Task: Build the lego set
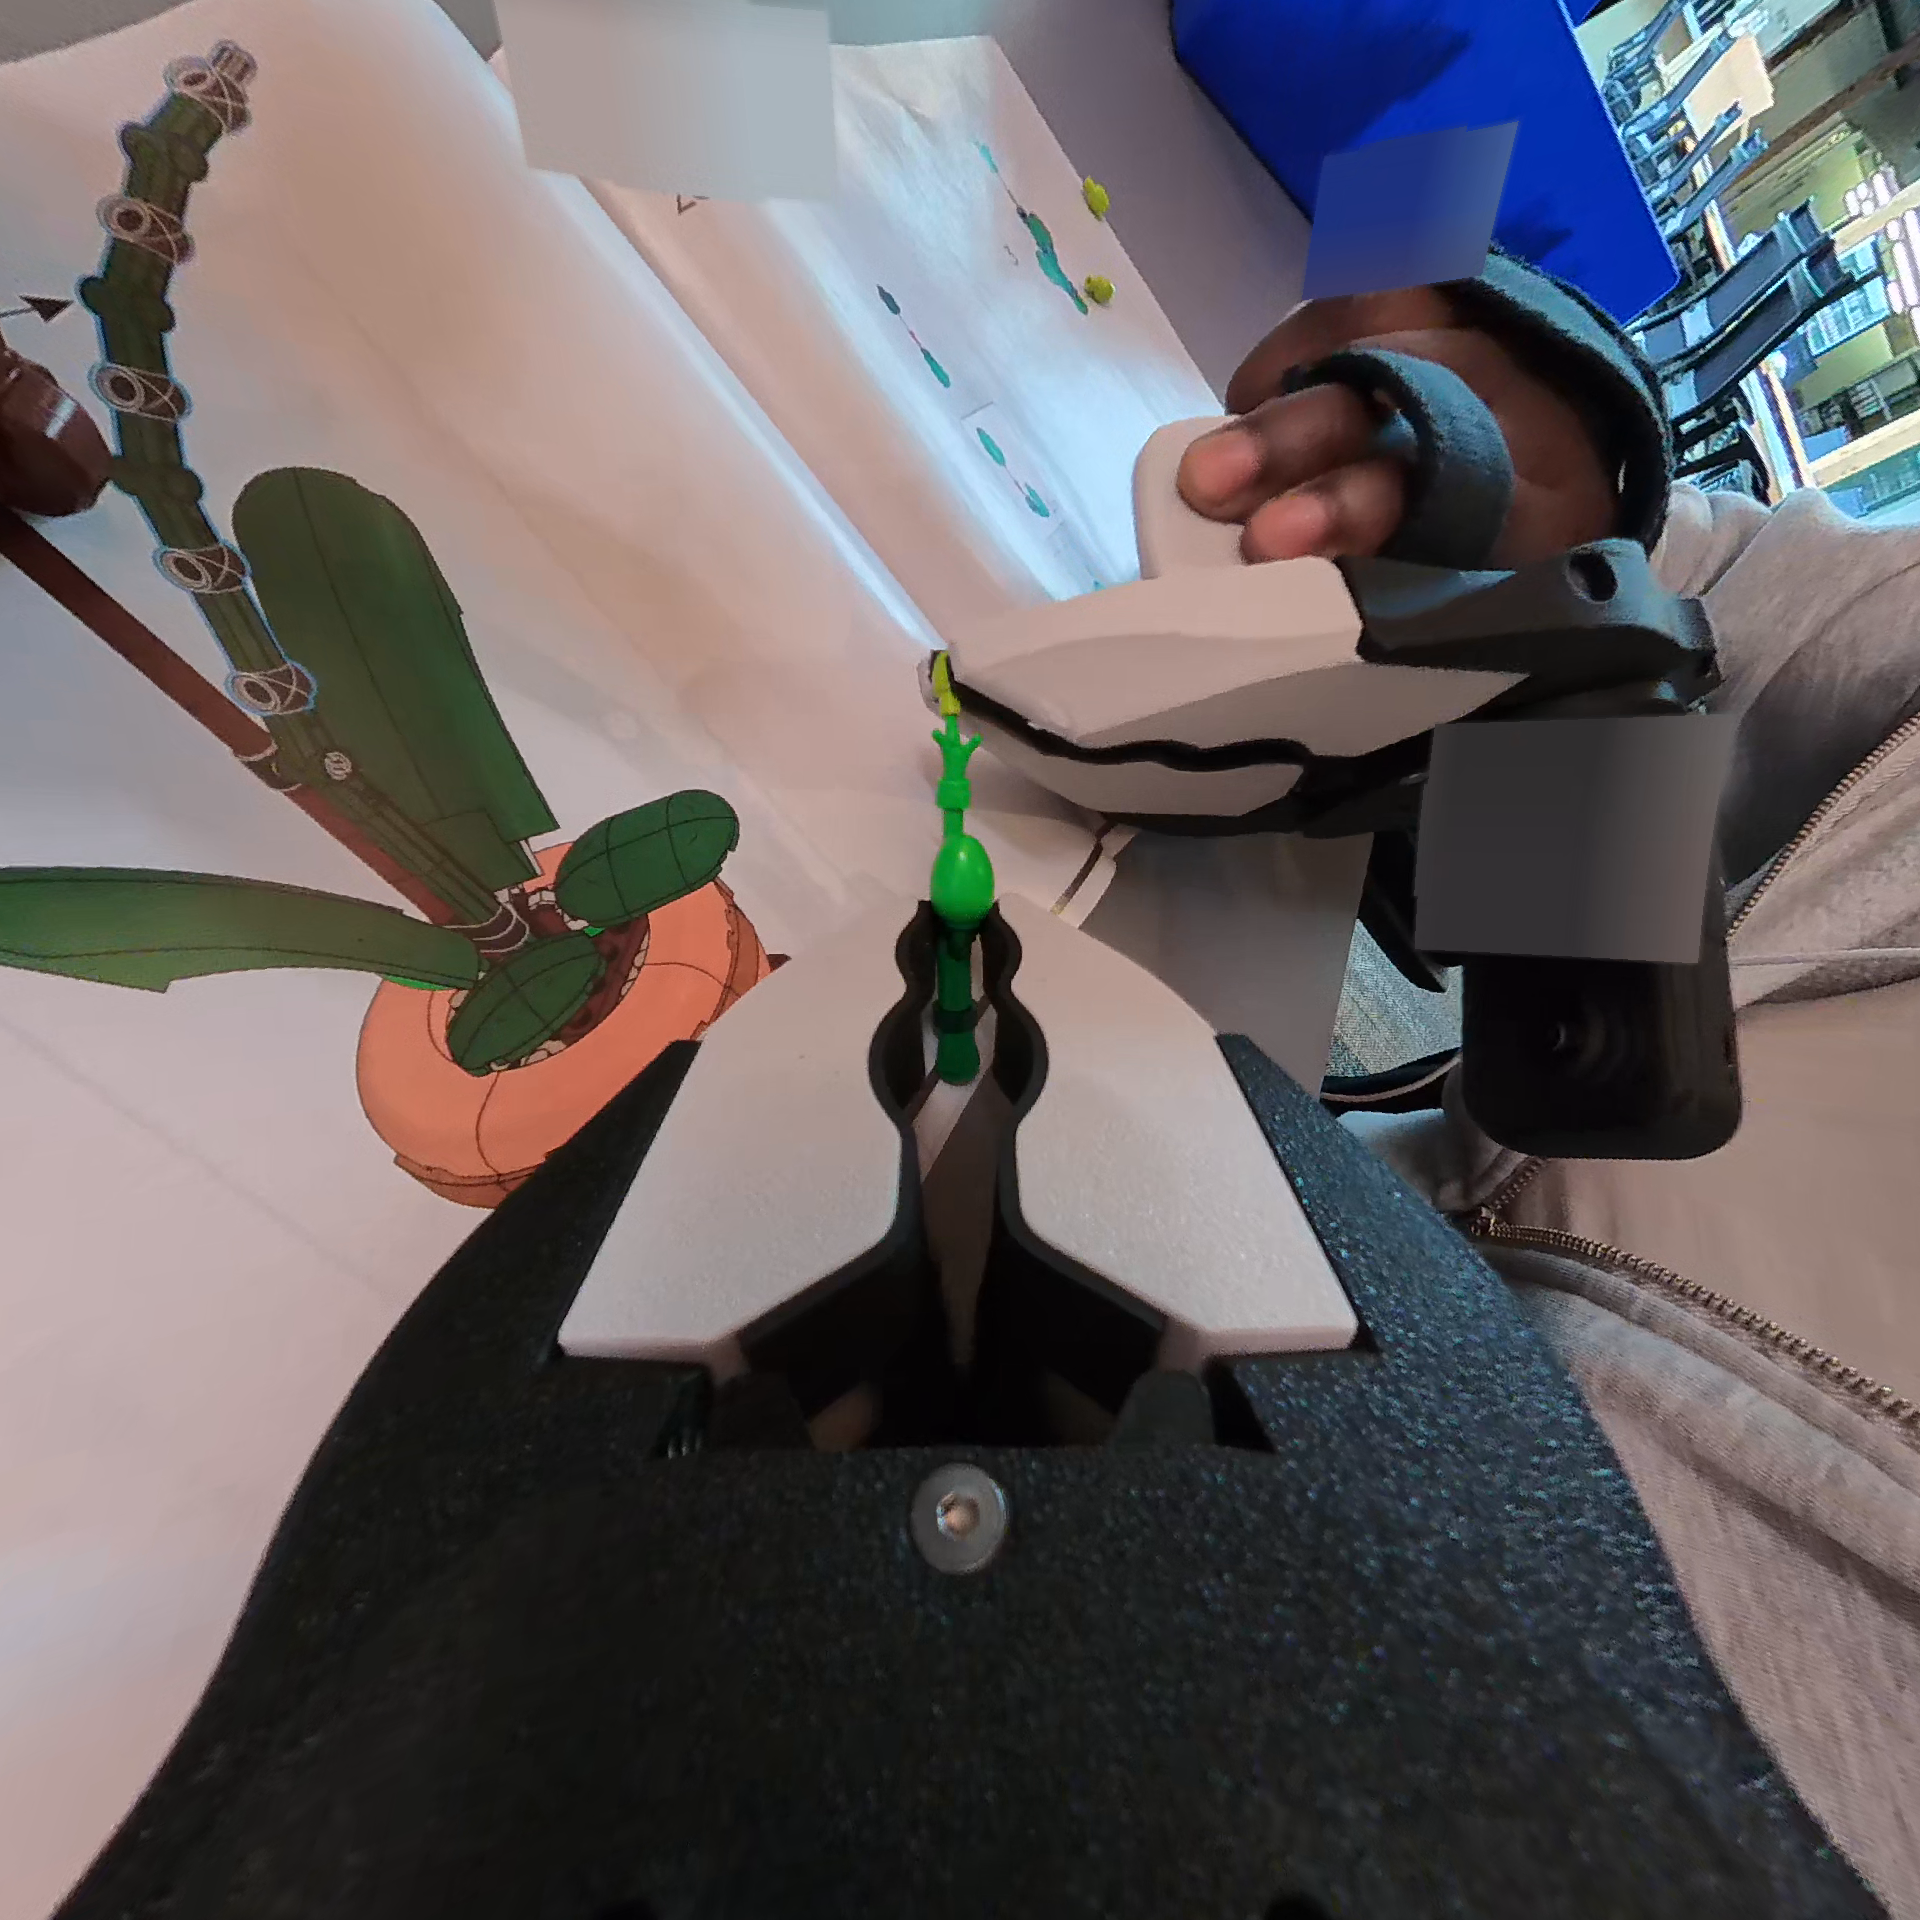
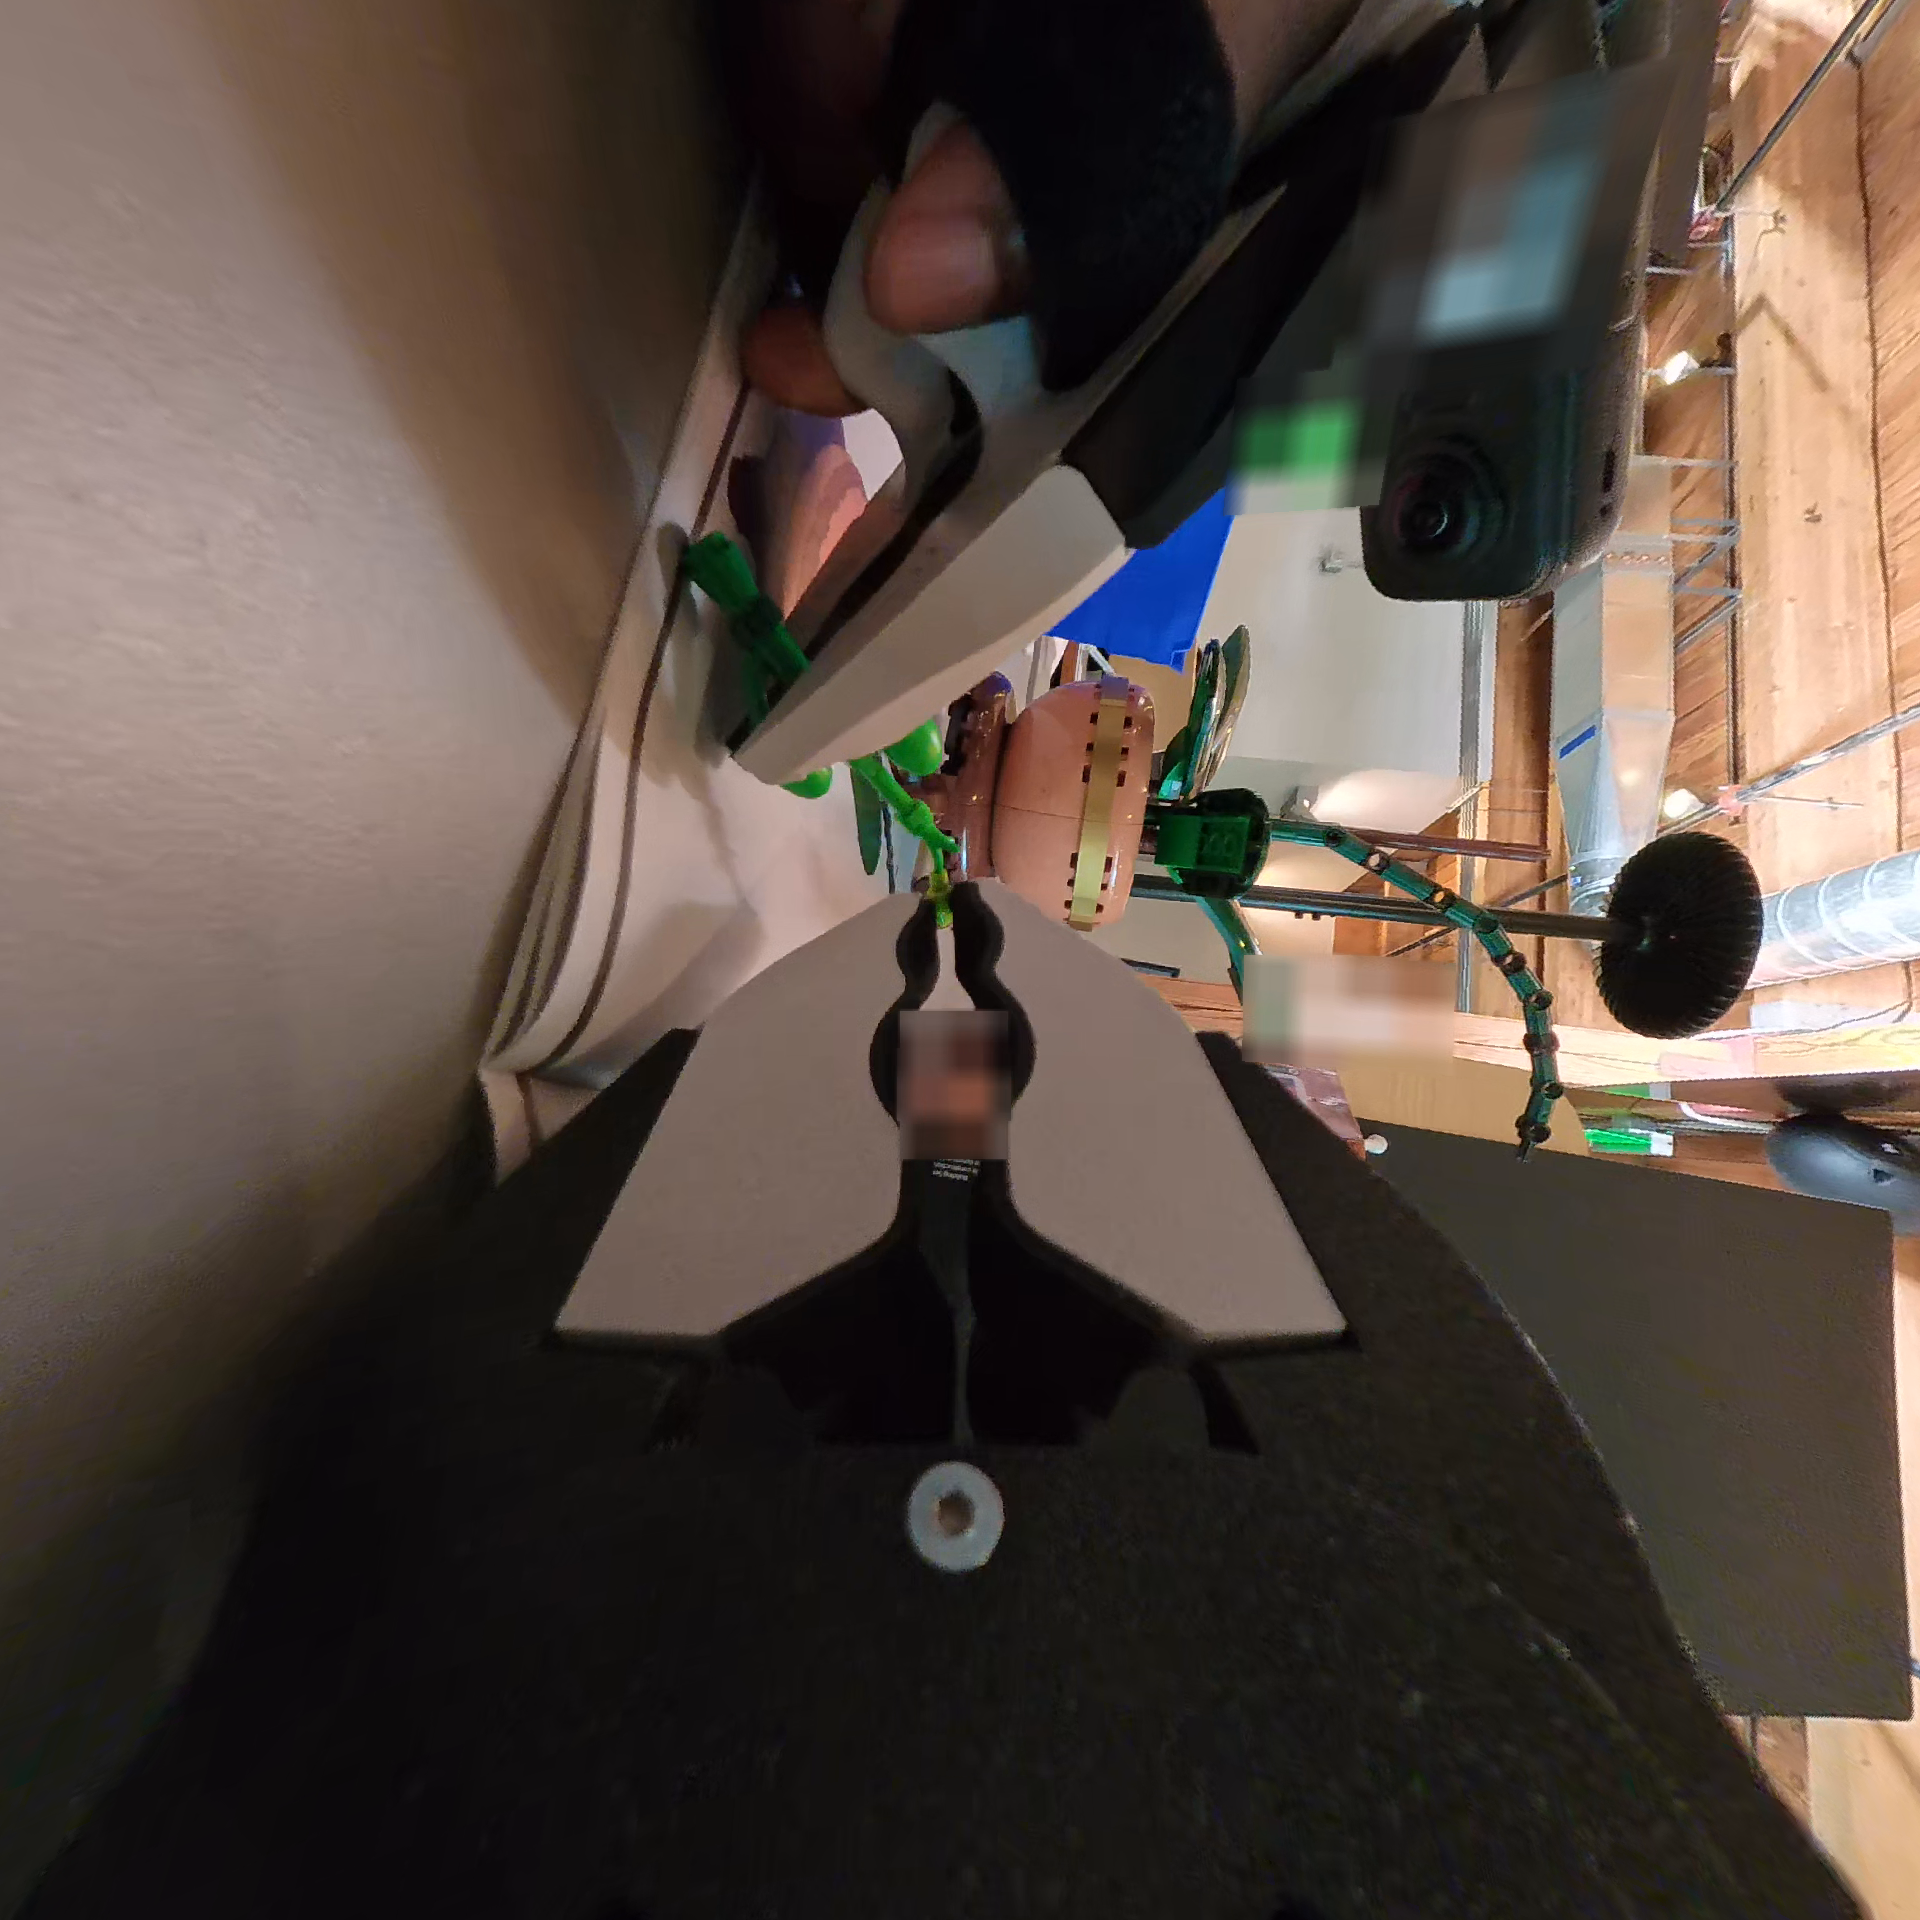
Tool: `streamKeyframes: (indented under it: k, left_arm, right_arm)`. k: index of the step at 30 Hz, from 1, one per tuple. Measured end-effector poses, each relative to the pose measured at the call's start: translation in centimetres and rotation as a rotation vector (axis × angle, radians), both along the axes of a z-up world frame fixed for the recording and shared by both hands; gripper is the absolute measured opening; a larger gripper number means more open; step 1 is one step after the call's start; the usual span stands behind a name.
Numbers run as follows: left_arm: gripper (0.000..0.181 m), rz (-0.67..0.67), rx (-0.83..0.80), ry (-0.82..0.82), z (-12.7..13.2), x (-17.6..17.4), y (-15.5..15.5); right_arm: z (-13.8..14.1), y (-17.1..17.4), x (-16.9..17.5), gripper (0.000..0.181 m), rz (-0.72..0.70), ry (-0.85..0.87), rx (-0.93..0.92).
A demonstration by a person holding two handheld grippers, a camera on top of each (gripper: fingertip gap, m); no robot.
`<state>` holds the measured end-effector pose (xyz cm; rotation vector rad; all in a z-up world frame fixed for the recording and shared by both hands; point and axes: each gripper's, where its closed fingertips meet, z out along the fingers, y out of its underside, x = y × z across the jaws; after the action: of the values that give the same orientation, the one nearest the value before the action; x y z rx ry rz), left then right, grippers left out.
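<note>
Left gripper (image 1: 958, 935) closed on the dark-green base of a green lego stem (image 1: 956, 831) bearing a bright-green bud. Right gripper (image 2: 943, 902) pinched shut on a small yellow-green lego piece (image 2: 941, 900) at the stem's far tip. Open instruction booklet (image 1: 436, 436) lies behind the stem. The part-built lego plant in a pink pot (image 2: 1081, 800) stands just beyond the stem.

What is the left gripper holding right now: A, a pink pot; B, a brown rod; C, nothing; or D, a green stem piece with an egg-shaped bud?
D: the left gripper is shut on the green stem, with the bud sticking out past its tips.
</note>
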<state>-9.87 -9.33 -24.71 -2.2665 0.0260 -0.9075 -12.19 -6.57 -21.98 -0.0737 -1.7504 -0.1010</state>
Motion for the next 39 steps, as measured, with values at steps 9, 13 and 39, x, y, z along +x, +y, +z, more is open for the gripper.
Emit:
streamKeyframes:
  k: [9,13,39]
  left_arm:
    - [0.008,-0.028,0.0,0.002,0.0,0.3,-0.2]
    - [0.008,-0.045,0.0,0.002,0.0,0.5,-0.3]
    - [0.008,-0.142,-0.001,0.002,0.0,1.4,-0.9]
  right_arm:
    - [0.1,-0.3,0.2,0.003,0.042,-0.001,-0.015]
    - [0.0,-0.4,0.5,0.003,0.107,-0.007,-0.017]
    - [-0.2,-0.9,0.9,0.004,0.265,-0.051,-0.064]
